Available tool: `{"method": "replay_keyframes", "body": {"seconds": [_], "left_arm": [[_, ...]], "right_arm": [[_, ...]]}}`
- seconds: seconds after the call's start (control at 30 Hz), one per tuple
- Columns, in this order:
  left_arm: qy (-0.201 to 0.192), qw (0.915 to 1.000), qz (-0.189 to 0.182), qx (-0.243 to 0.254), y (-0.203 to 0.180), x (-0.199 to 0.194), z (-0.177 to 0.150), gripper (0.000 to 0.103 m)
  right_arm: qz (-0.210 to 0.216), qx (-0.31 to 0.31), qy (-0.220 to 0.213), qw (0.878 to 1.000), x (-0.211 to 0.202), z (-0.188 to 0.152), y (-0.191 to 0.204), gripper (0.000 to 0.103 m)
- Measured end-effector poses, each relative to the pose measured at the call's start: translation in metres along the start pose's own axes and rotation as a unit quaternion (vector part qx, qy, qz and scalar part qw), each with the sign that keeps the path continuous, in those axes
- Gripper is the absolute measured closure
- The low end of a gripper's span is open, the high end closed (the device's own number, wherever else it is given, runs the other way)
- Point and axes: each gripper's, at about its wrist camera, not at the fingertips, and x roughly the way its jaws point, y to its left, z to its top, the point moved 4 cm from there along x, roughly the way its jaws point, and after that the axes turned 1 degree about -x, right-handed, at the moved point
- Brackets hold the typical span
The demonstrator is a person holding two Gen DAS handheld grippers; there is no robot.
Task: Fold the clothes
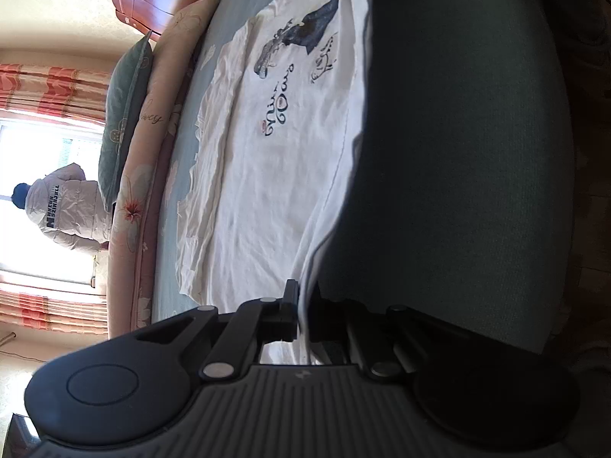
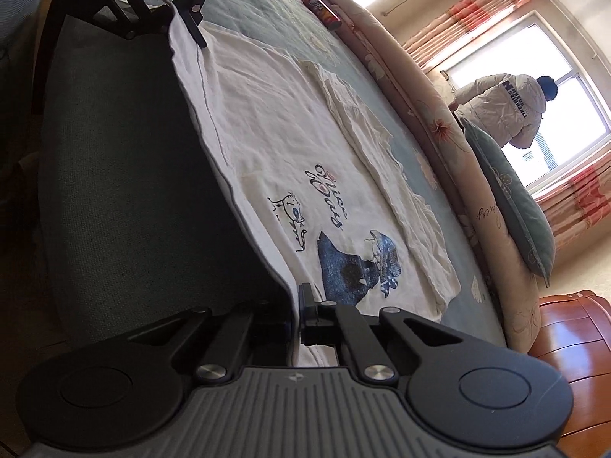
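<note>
From the left wrist camera I see my left gripper (image 1: pixel 303 316) clamped on the near edge of a white printed T-shirt (image 1: pixel 267 160), the black fingers (image 1: pixel 290 297) pressed together with the cloth pinched between them at about 6 o'clock in the frame. The shirt lies spread on a pale blue bedspread (image 1: pixel 179 175), its dark blue graphic and lettering toward 12 o'clock. One folded side of the shirt bunches along the 9 o'clock edge. A dark green side of the mattress (image 1: pixel 458 152) fills the 3 o'clock half of the view.

From the right wrist camera, my right gripper (image 2: pixel 296 316) is likewise closed on the shirt's (image 2: pixel 275 141) edge at 6 o'clock, beside the blue print (image 2: pixel 351 271). The left gripper (image 2: pixel 183 19) shows at 11 o'clock, holding the same long edge at its far end, so the two tools sit well apart along it.

A floral rolled quilt (image 2: pixel 439 122) borders the far side of the bed, with a green cushion (image 2: pixel 511 210) leaning against it. A person in a white puffer jacket (image 2: pixel 508 107) stands at a bright window (image 2: pixel 573 87) hung with red-and-cream curtains (image 2: pixel 580 194). A polished wooden headboard (image 2: pixel 573 336) sits at 4 o'clock.
</note>
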Motion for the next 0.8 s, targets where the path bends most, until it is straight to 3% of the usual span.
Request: {"method": "replay_keyframes", "body": {"seconds": [0.47, 0.8], "left_arm": [[-0.016, 0.9981, 0.048, -0.035, 0.052, 0.016, 0.013, 0.099], [-0.027, 0.9926, 0.083, -0.085, 0.109, 0.067, 0.026, 0.099]], "right_arm": [[-0.068, 0.006, -0.011, 0.998, 0.02, 0.017, -0.053, 0.099], [-0.118, 0.012, -0.012, 0.993, 0.069, 0.041, -0.118, 0.099]]}}
